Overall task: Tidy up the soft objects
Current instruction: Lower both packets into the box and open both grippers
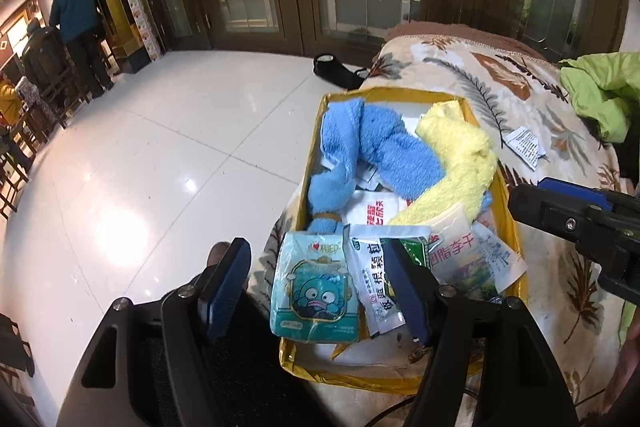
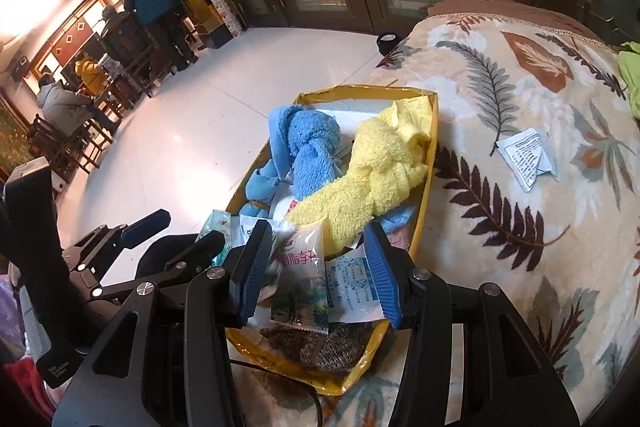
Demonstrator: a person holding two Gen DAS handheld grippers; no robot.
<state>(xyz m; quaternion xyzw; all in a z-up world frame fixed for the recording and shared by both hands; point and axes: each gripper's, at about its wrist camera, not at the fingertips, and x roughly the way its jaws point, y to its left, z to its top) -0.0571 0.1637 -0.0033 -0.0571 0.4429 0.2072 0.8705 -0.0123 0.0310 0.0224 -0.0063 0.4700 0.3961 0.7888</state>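
While both grippers hung over the near end of the yellow box [image 2: 426,163], I had nothing gripped yet. My left gripper [image 1: 320,287] had its jaws spread wide, one to each side of the teal tissue pack [image 1: 314,293] and a white sachet [image 1: 370,279] — looked like a lineup for a pick, though I couldn't tell whether a pad touched anything. My right gripper [image 2: 318,271] was spread too, framing a clear snack packet [image 2: 302,279] and a printed leaflet [image 2: 352,285].

Soft things were already in the box: a knotted blue towel [image 2: 310,151] toward the far left, a knotted yellow towel [image 2: 376,171] draped beside it and half over the packets — knotted probably so they'd stay compact. Some brown knit piece [image 2: 324,345] lay at the near end under the packets.

The box sat on a leaf-print blanket [image 2: 520,131] at the bed's edge, close to the tiled floor [image 1: 160,155]. One folded paper slip [image 2: 526,159] lay apart on the blanket, a green garment [image 1: 604,91] further off — likely still to sort.
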